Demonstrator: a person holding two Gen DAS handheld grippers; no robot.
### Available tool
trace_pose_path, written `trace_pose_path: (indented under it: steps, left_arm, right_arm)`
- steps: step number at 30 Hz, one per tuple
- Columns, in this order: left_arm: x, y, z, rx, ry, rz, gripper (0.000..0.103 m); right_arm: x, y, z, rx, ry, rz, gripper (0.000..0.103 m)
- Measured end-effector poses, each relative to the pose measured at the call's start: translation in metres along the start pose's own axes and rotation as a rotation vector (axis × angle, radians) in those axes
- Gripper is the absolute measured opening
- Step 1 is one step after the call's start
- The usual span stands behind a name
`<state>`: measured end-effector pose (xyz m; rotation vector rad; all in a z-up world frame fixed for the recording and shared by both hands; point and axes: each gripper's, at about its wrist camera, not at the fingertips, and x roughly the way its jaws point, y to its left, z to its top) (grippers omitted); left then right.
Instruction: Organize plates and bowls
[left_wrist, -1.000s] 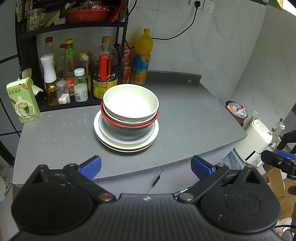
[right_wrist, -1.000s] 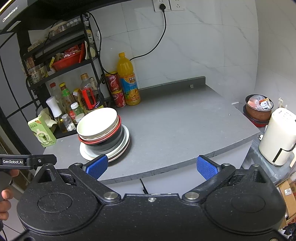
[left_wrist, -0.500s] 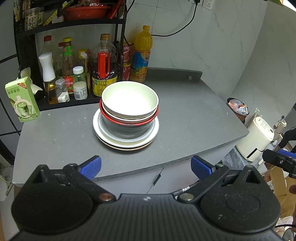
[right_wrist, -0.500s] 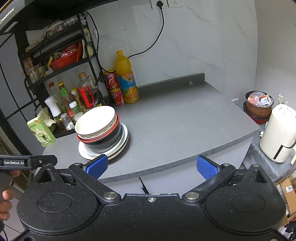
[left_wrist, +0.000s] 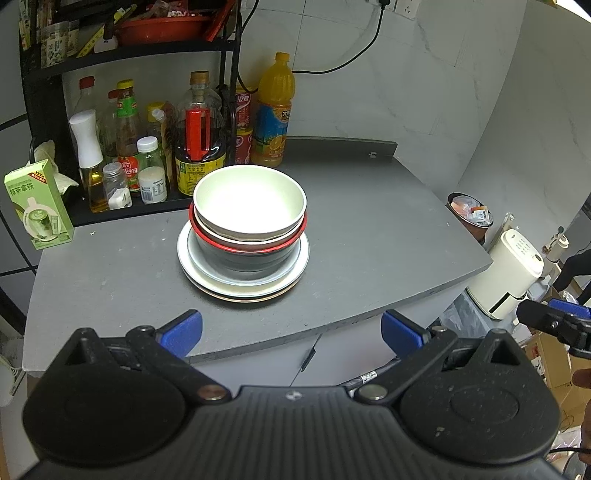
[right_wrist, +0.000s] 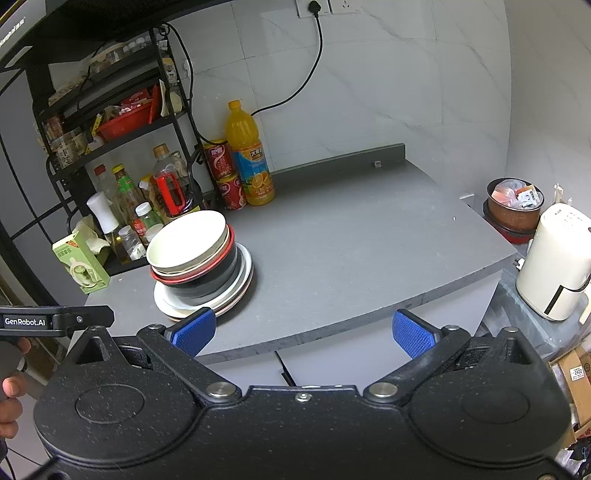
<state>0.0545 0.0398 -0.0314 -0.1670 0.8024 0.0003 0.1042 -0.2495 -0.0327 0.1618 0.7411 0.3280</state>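
Bowls nested atop plates, one stack mid-counter. Left tool & right tool both wide open, empty, off the near edge. Fits stacked-done or pre-sorting; can't tell which.

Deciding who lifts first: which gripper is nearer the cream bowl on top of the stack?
Left, by a hedged judgement. The left gripper faces the cream bowl head-on, short of the counter edge. The right gripper sits off to the bowl's right.
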Motion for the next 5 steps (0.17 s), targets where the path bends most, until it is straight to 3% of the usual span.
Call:
trace_pose_path:
  steps: [5]
  left_arm:
    - [0.0001,0.0004,-0.0001,0.002,-0.002,0.001,0.102]
  right_arm:
    - [0.0027,0.0005,-0.0004,-0.003,0.003,-0.001,0.103]
